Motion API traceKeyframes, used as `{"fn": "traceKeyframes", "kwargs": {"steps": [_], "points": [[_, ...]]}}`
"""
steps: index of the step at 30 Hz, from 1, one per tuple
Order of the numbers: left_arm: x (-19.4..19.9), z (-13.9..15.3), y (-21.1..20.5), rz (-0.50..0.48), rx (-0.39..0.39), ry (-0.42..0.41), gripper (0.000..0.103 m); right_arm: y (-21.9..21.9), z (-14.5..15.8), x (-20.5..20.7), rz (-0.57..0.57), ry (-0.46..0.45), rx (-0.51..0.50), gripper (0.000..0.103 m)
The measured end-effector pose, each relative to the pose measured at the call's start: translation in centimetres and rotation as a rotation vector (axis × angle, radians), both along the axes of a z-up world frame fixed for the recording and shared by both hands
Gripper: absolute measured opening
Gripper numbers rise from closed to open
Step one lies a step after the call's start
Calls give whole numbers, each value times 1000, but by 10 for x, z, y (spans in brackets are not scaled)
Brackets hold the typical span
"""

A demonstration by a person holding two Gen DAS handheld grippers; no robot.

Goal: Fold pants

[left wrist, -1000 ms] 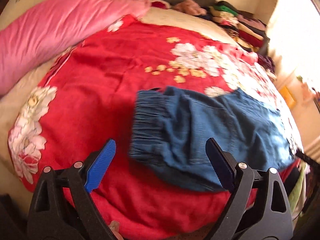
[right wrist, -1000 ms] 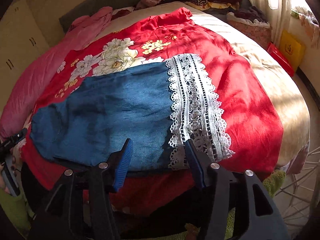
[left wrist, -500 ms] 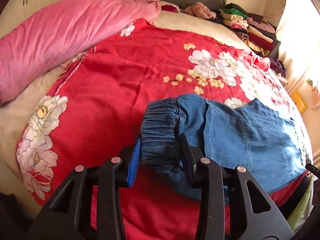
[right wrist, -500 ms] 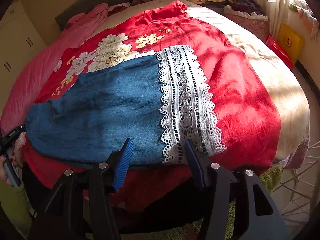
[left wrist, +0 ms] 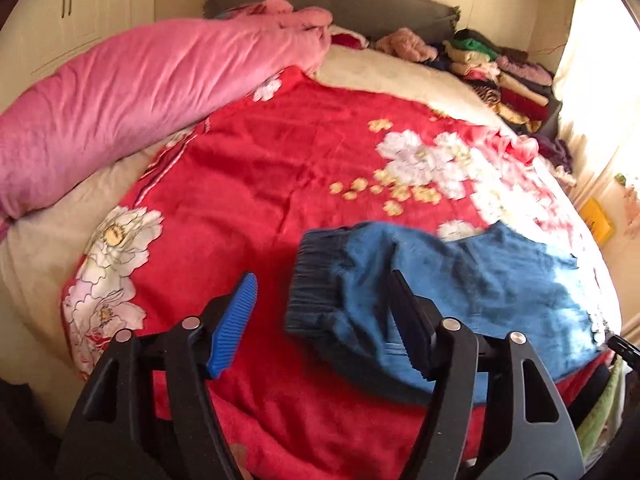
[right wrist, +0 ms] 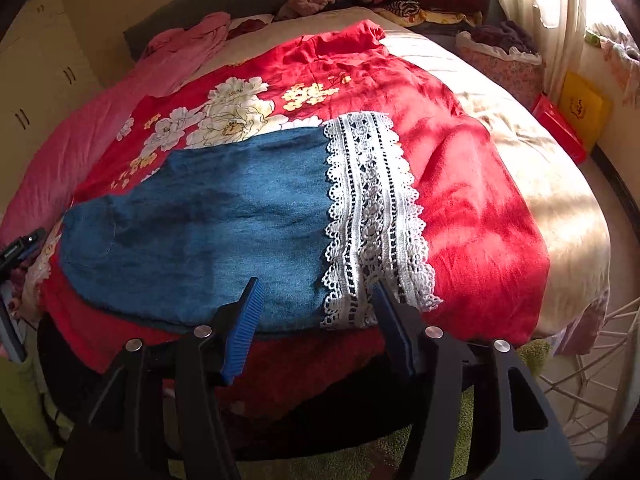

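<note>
Both grippers stand with jaws opening and nothing clamped: left gripper at the pants waistband, right gripper at the lace cuff. Pants lie flat on the red blanket.

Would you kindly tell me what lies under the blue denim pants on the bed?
The blue denim pants lie flat on a red floral blanket, which spreads over a cream bedsheet. Whatever blanket pattern sits directly beneath the denim is covered and cannot be seen.
</note>
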State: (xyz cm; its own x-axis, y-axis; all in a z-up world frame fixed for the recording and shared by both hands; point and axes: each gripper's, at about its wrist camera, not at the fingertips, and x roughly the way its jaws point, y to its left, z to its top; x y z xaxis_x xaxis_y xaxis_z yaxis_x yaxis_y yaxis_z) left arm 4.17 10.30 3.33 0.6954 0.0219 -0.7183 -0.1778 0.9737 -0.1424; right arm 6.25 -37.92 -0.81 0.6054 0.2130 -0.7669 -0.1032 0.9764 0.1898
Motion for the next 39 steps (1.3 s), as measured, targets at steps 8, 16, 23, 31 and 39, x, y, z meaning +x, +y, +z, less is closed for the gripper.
{"fn": "traceKeyframes", "kwargs": {"steps": [8,16,23,31,39], "points": [[19,-16,-93,-260,-23,38,72,20,3,9,46,-34,-16,57],[35,-83,-138,-342,100,213,77,14,-39,18,32,82,6,58],[33,-87,-134,-344,93,215,77,15,-37,15,41,60,16,61],[33,-44,-123,-320,34,131,83,-4,-5,12,-6,-21,41,61],[59,-22,-128,-315,37,96,85,-32,17,40,-69,-78,44,61]]}}
